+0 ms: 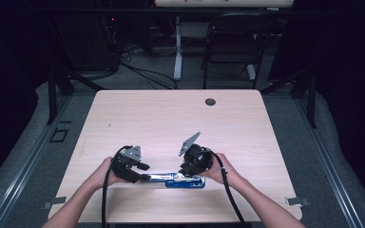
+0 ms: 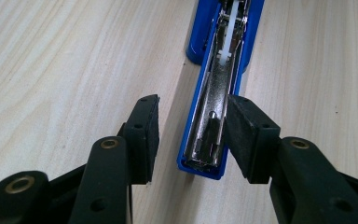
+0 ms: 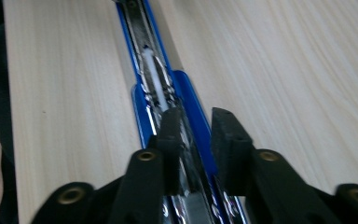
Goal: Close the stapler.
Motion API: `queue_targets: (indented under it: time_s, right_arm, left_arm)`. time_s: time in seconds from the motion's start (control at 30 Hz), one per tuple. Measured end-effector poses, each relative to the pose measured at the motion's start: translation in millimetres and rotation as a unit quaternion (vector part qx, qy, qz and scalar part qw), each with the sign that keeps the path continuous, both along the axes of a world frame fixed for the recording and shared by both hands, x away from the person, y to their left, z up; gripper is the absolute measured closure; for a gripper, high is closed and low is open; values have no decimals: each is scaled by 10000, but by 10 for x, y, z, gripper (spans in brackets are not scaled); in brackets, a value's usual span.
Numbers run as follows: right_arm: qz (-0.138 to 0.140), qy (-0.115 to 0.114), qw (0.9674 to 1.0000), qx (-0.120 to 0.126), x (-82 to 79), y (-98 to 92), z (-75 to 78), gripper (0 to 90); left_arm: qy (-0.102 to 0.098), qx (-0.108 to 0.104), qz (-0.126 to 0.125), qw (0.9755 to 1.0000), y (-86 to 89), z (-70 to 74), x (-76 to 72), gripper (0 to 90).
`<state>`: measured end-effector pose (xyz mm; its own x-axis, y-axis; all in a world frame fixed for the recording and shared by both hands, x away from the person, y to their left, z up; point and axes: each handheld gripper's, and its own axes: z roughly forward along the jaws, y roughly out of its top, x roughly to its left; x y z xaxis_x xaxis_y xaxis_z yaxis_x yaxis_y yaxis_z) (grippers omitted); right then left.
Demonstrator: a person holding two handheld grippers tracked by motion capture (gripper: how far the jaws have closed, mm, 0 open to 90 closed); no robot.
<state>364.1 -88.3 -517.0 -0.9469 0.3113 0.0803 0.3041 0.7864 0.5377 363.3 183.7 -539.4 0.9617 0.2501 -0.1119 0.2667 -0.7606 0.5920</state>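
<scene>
A blue stapler (image 1: 180,179) lies opened flat near the table's front edge, its metal channel facing up. My left gripper (image 1: 145,172) is at its left end. In the left gripper view the jaws (image 2: 191,121) straddle the stapler's tip (image 2: 205,158); the right pad is against its blue side, while the left pad stands off with bare wood between. My right gripper (image 1: 187,173) comes down on the stapler's right part. In the right gripper view its jaws (image 3: 193,126) are shut on the stapler (image 3: 186,93), one pad on the metal channel, the other outside the blue wall.
The wooden table (image 1: 171,123) stretches bare behind the stapler, with a dark cable hole (image 1: 210,101) near its far edge. A black chair (image 1: 233,42) and a desk leg (image 1: 177,47) stand beyond the table. Cables trail back from both grippers along the forearms.
</scene>
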Motion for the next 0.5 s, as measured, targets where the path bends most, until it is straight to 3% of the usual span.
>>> queue_targets:
  time_s: [0.17, 0.27, 0.5]
  right_arm:
    - [125, -34, 9999, 74, -49, 157, -33, 826]
    - [163, -19, 9998, 110, -70, 242, -82, 845]
    - [129, 38, 9998, 172, -65, 279, -183, 857]
  left_arm:
    - [-28, 60, 12, 10000, 13, 9, -1, 551]
    - [4, -11, 14, 10000, 22, 1, 0, 550]
    - [9, 25, 28, 10000, 50, 14, 6, 542]
